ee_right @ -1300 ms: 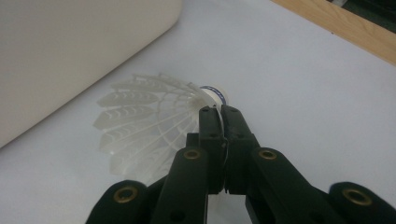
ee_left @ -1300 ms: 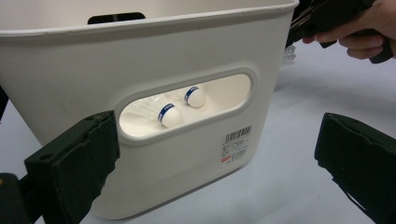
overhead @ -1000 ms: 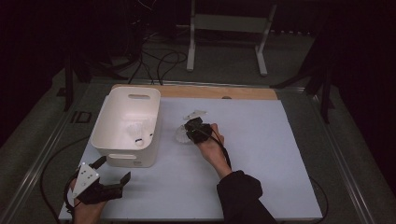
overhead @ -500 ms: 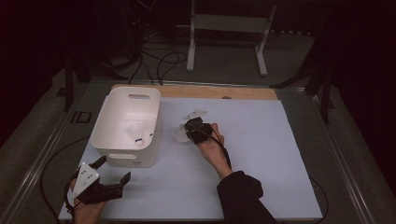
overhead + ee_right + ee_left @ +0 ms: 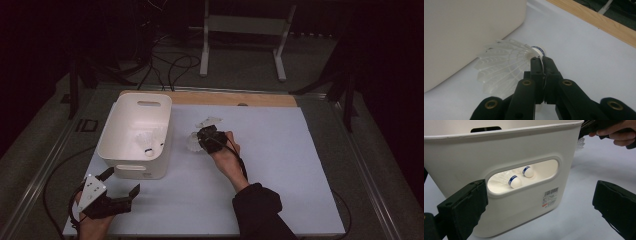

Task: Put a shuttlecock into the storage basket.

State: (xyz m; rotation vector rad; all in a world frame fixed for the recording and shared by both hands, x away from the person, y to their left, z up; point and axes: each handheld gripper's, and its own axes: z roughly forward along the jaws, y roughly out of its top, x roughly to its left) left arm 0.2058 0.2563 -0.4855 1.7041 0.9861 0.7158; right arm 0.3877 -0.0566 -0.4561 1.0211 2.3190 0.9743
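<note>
Black right tool (image 5: 541, 61) (shut) on shuttlecock (image 5: 504, 62)

1. From the high view, nothing on the table shows a shift across the three moments. The shuttlecock (image 5: 193, 143) lies at the same spot beside the white bin (image 5: 131, 170).
2. The right gripper (image 5: 202, 140) shows no change of place or of jaw gap, clamped at the shuttlecock's cork end.
3. The left gripper (image 5: 121, 181) shows no change either, its jaws as wide apart as before.

Dark lab, floor cables (image 5: 170, 65), metal stand (image 5: 245, 30)
</note>
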